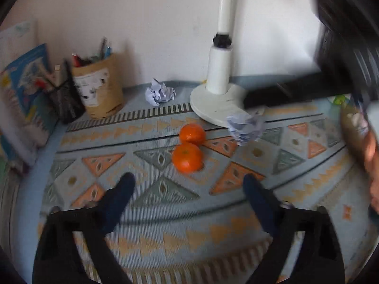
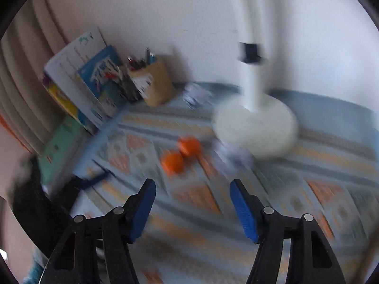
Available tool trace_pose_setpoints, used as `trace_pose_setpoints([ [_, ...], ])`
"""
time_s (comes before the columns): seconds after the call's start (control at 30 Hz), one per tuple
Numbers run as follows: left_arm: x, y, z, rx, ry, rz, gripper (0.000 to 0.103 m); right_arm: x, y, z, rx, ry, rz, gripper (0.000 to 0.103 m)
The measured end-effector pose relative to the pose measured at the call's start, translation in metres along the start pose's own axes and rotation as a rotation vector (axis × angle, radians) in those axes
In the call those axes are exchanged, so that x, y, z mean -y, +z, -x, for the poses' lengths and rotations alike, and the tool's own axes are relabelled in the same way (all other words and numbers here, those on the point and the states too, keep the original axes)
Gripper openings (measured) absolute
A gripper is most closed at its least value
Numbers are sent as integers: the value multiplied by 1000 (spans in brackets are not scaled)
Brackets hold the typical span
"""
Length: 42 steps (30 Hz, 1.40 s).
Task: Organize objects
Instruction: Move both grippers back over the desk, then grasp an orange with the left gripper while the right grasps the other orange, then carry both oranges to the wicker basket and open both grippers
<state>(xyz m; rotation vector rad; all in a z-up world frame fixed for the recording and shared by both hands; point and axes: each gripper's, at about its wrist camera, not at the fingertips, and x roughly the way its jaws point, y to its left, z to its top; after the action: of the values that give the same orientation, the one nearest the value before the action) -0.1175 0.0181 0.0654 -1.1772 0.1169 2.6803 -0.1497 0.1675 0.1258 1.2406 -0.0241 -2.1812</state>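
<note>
Two oranges lie touching on the patterned cloth: a near orange point(image 1: 187, 157) and a far orange point(image 1: 192, 133). One crumpled paper ball point(image 1: 246, 127) rests by the lamp base, another paper ball point(image 1: 160, 91) lies near the wall. My left gripper point(image 1: 188, 181) hovers just short of the near orange, open and empty. The right wrist view is blurred: the same oranges point(image 2: 174, 163) point(image 2: 190, 147) sit ahead and slightly left of my right gripper point(image 2: 193, 185), which is open with nothing between its blue pads point(image 2: 244, 209).
A white lamp base point(image 1: 213, 105) with its pole stands behind the oranges. A tan pen cup point(image 1: 100, 87), a black mesh holder point(image 1: 65, 97) and leaning books point(image 1: 23, 94) fill the back left corner. A person's hand point(image 1: 373, 165) and dark gear edge in at the right.
</note>
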Motion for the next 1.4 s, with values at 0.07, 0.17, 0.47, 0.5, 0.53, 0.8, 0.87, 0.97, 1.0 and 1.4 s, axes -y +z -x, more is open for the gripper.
trace_pose_setpoints([
  [0.07,-7,7,-22,-43,-36,19,80,1,35,-35,-69,46,-56,57],
  [0.17,-18,11,-41,-66,-111,68,78,13,59,-85,-209,112,-191,53],
  [0.47,-13,14,-65,-91,-121,87,62,24,62,-132,-291,64,-260,52],
  [0.5,-13,14,-65,-88,-134,96,56,21,62,-133,-289,53,-248,52],
  [0.53,-13,14,-64,-84,-123,91,42,18,63,-133,-280,48,-245,52],
  [0.8,-9,-5,-41,-86,-136,97,35,11,54,-137,-245,-44,-200,35],
  [0.87,-9,-15,-27,-87,-135,113,35,10,52,-133,-235,-40,-202,34],
  [0.97,-8,-27,5,-72,-152,154,35,10,48,-104,-185,91,-240,34],
  [1.0,-5,-30,15,-60,-149,157,35,9,48,-92,-167,95,-238,34],
  [1.4,86,-96,57,-23,-183,176,36,40,-164,93,10,-46,-163,35],
])
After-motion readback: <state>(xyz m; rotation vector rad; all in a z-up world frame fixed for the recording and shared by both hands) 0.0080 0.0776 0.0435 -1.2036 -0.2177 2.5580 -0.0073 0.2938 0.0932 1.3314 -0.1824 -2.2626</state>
